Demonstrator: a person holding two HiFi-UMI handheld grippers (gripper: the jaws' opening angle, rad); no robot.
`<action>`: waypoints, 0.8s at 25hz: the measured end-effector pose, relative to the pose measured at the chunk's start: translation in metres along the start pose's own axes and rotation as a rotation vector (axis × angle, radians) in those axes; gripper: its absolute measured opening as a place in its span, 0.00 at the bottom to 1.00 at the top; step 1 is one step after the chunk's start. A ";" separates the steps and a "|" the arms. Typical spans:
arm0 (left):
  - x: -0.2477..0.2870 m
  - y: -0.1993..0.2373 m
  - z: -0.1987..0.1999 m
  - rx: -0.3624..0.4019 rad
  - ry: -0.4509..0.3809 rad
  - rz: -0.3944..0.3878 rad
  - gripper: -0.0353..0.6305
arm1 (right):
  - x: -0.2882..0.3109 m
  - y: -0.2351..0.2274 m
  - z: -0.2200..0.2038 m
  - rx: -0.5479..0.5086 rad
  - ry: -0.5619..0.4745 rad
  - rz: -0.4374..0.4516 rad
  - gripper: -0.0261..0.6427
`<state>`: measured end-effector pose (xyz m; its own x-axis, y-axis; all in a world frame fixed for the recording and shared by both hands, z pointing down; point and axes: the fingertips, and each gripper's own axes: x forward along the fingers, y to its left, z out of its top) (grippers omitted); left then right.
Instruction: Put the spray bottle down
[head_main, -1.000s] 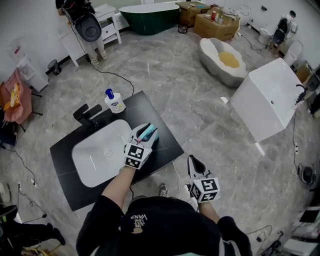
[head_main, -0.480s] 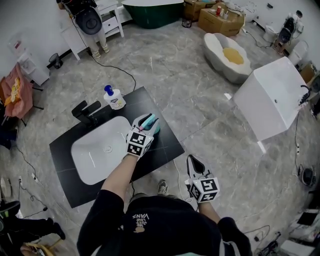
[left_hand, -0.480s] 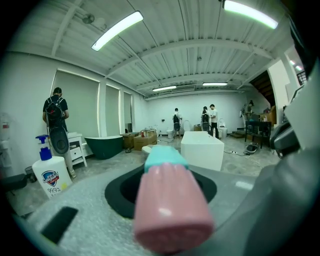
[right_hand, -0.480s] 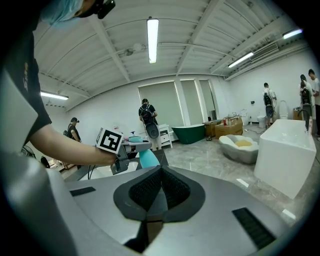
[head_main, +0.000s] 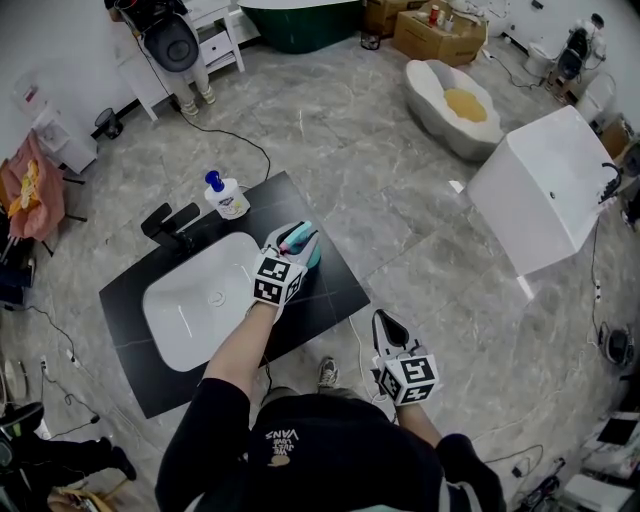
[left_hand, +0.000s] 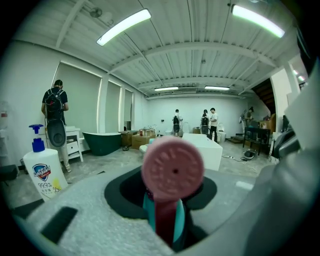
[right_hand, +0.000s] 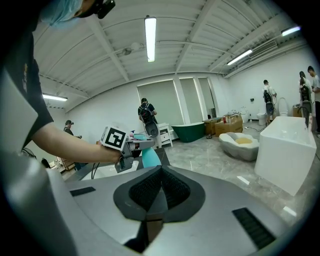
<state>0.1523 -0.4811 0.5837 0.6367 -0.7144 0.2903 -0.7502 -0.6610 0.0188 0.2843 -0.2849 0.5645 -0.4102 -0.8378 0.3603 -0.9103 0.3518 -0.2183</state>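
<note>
The spray bottle (head_main: 312, 257) has a teal body and a pink nozzle. My left gripper (head_main: 290, 248) is shut on it and holds it just over the black counter (head_main: 330, 290), right of the white sink (head_main: 190, 315). In the left gripper view the pink nozzle head (left_hand: 172, 167) faces the camera, and the teal body sits between the jaws of the left gripper (left_hand: 170, 205). My right gripper (head_main: 388, 325) is shut with nothing in it. It hangs over the floor, off the counter's near right corner. In its own view the right gripper (right_hand: 152, 192) points toward the teal spray bottle (right_hand: 150, 157).
A white soap pump bottle (head_main: 228, 198) with a blue top stands at the counter's far edge, beside a black faucet (head_main: 170, 225). A white cabinet (head_main: 545, 190) and a shell-shaped basin (head_main: 455, 95) stand on the marble floor to the right. People stand in the background.
My left gripper has carried the spray bottle a little farther across the counter and slightly lower. The right gripper has stayed in place.
</note>
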 end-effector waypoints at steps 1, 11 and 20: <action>0.000 0.000 0.000 -0.001 -0.002 -0.002 0.28 | 0.000 0.000 -0.001 0.001 0.001 -0.002 0.04; 0.001 0.001 -0.001 0.009 -0.018 -0.014 0.29 | 0.000 0.002 -0.003 0.008 -0.002 -0.012 0.04; -0.007 0.005 -0.001 -0.001 -0.024 -0.002 0.46 | -0.002 0.006 0.000 0.005 -0.009 -0.014 0.04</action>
<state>0.1439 -0.4788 0.5830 0.6423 -0.7182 0.2676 -0.7490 -0.6622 0.0205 0.2797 -0.2814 0.5631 -0.3967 -0.8463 0.3555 -0.9157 0.3376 -0.2180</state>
